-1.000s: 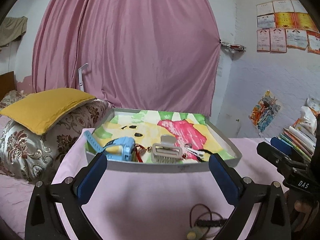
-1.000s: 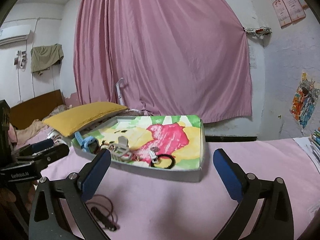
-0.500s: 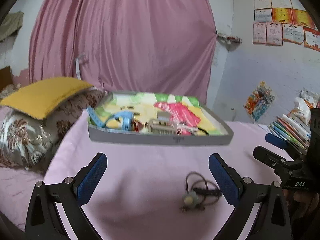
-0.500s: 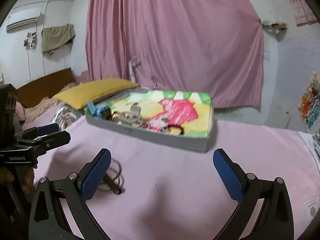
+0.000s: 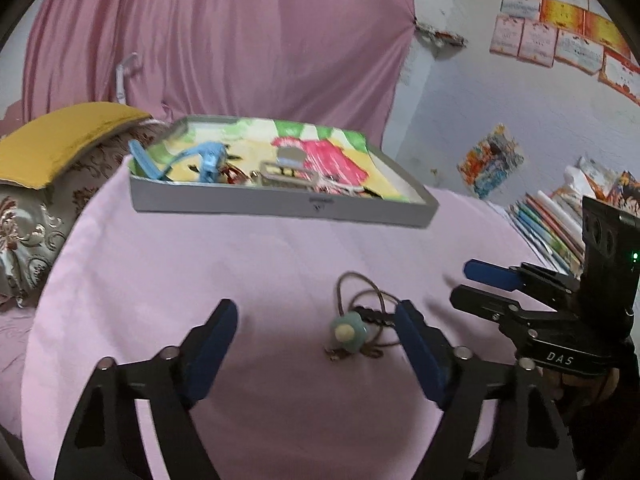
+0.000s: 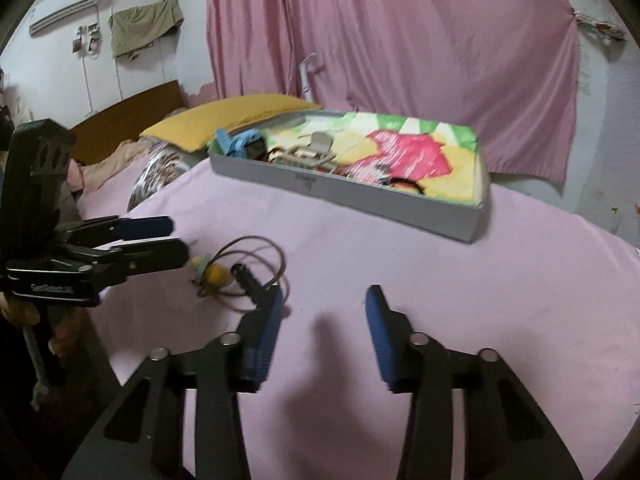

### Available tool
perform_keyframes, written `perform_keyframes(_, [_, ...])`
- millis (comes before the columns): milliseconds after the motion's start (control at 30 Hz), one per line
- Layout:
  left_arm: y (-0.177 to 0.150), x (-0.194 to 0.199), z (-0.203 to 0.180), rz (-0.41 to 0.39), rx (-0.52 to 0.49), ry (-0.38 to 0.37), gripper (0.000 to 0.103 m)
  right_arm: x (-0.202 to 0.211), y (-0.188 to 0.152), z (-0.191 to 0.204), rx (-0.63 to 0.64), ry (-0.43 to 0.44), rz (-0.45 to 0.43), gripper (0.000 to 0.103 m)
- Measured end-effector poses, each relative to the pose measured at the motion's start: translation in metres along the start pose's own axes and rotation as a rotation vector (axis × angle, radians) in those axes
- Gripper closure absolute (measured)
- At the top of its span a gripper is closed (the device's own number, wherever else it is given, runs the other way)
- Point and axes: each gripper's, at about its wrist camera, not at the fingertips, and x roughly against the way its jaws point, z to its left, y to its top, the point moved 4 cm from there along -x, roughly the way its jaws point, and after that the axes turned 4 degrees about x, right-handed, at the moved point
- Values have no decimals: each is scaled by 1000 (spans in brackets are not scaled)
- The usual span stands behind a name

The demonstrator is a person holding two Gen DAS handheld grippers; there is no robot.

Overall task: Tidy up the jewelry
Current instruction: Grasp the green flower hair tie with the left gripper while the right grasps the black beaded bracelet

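Picking up the loose brown-cord hair tie with a pale green flower bead (image 5: pixel 347 330) looks like the step in hand; it lies on the pink bedsheet (image 5: pixel 240 272), inside the wide-spread jaws of the left gripper (image 5: pixel 316 316) and close to its right finger, so the gripper should shift right to centre on the bead, then come down until the pads brush the sheet before closing, taking bead and cord together without pinching fabric. In the right wrist view the right gripper (image 6: pixel 325 304) stands with jaws moderately apart and empty, its left finger touching or just over the cord's black clasp, so it should stay clear to avoid a clash. Beyond, well apart, sits the shallow grey tray with a colourful cartoon lining (image 5: pixel 280 206), holding a light blue wristwatch (image 5: pixel 208 158) and a metal hair clip (image 5: pixel 290 172). Readable writing: "DAS" on the right gripper's body; the tray's front mark and the wall certificates (image 5: pixel 560 40) are too blurred to read
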Motion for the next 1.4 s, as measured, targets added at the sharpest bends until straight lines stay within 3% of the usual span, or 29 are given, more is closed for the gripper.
perform_keyframes(167, [-5, -11, -5, 57, -16, -13, 49, -7, -1, 13, 32, 39, 31, 78])
perform_keyframes(533, [-5, -24, -12, 122, -30, -33, 74, -14, 1, 19, 46, 65, 56, 81])
perform_keyframes(633, [-3, -26, -16, 124, -40, -34, 80, -15, 8, 22, 68, 73, 52, 87])
perform_keyframes(1133, [-1, -26, -15, 134, -42, -43, 82, -41, 24, 43, 207, 150, 148, 90])
perform_keyframes(1400, [-1, -26, -14, 137, -45, -56, 82, -52, 27, 46, 316, 208, 276, 90])
